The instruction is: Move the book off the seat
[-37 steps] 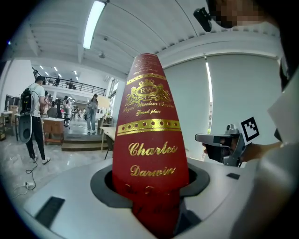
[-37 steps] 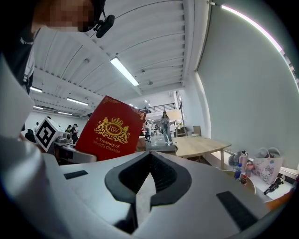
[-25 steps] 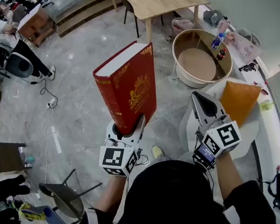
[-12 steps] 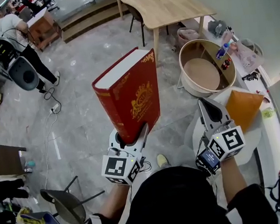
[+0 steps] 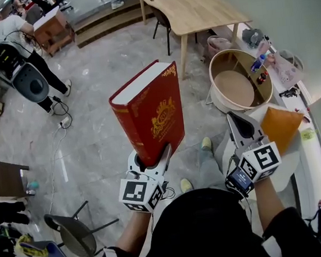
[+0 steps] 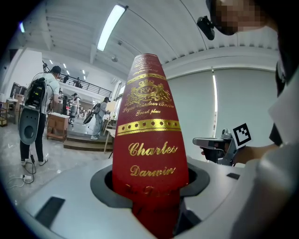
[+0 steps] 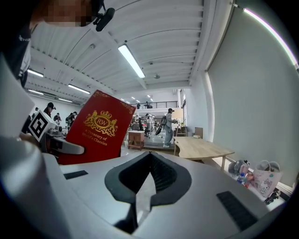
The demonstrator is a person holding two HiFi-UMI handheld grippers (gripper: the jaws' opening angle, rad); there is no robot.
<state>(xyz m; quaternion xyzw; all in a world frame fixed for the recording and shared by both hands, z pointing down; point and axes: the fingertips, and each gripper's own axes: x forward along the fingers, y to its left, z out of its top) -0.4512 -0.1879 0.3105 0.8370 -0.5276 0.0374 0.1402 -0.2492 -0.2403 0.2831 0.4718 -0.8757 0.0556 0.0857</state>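
Observation:
A thick red book [image 5: 150, 112] with gold print stands upright in the air in front of me. My left gripper [image 5: 151, 154] is shut on its lower end, over the grey floor. In the left gripper view the book's spine [image 6: 152, 140] fills the gap between the jaws of my left gripper [image 6: 149, 186]. My right gripper [image 5: 238, 124] is to the right of the book with nothing in it, its jaws together. In the right gripper view the tips of my right gripper [image 7: 149, 156] meet, and the book's cover [image 7: 98, 128] shows at the left. The white seat [image 5: 290, 155] lies under my right gripper.
An orange cushion [image 5: 280, 126] lies on the white seat. Behind it is a round wooden tub [image 5: 240, 80], then a wooden table [image 5: 194, 6]. A person [image 5: 10, 38] stands far left. A dark chair [image 5: 74, 226] is at lower left.
Both grippers and the book have drifted a little across the room while the grip stayed the same. A shoe now shows on the floor between the grippers.

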